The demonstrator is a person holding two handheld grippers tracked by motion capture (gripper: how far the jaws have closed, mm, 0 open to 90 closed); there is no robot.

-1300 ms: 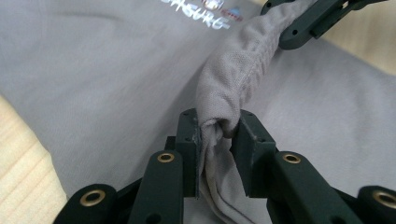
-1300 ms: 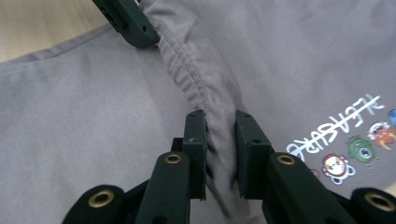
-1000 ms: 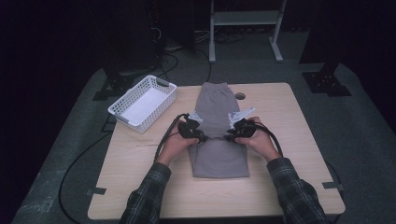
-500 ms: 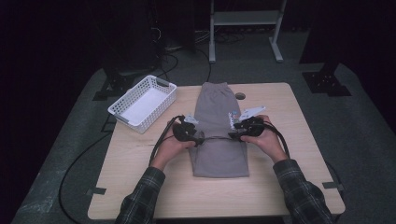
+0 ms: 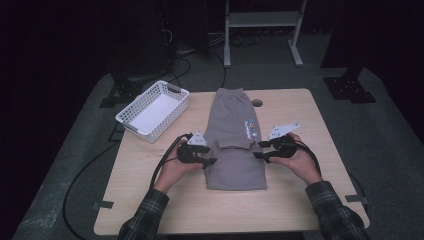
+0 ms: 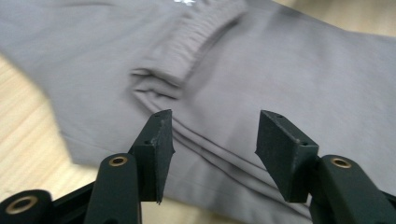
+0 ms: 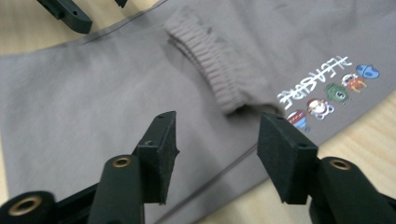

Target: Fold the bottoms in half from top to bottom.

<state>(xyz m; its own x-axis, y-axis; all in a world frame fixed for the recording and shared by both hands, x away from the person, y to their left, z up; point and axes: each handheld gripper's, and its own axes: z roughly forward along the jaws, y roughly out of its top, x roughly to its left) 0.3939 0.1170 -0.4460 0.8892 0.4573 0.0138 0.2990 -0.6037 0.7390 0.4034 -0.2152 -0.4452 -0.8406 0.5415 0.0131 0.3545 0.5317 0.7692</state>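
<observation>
Grey sweatpants [image 5: 235,145] lie folded lengthwise in the middle of the table, with a ribbed cuff [image 7: 215,70] folded up onto them beside a small colourful print [image 7: 327,88]. My left gripper [image 5: 209,155] is at the garment's left edge. Its jaws [image 6: 212,140] are open and have just been closing slightly, over the cloth [image 6: 280,60] without pinching it. At the right edge is my right gripper [image 5: 260,150]. Its jaws [image 7: 217,140] are open and have just been opening, with nothing gripped between them.
A white slotted basket [image 5: 154,110] sits at the table's far left corner. The light wooden tabletop [image 5: 150,200] has a round hole [image 5: 257,103] beyond the garment. A metal stand [image 5: 262,30] is on the dark floor behind the table. Cables trail off the left side.
Both grippers have drawn apart from the garment's middle to its side edges, and their jaws stand wider than before. The cuff now lies released on the cloth.
</observation>
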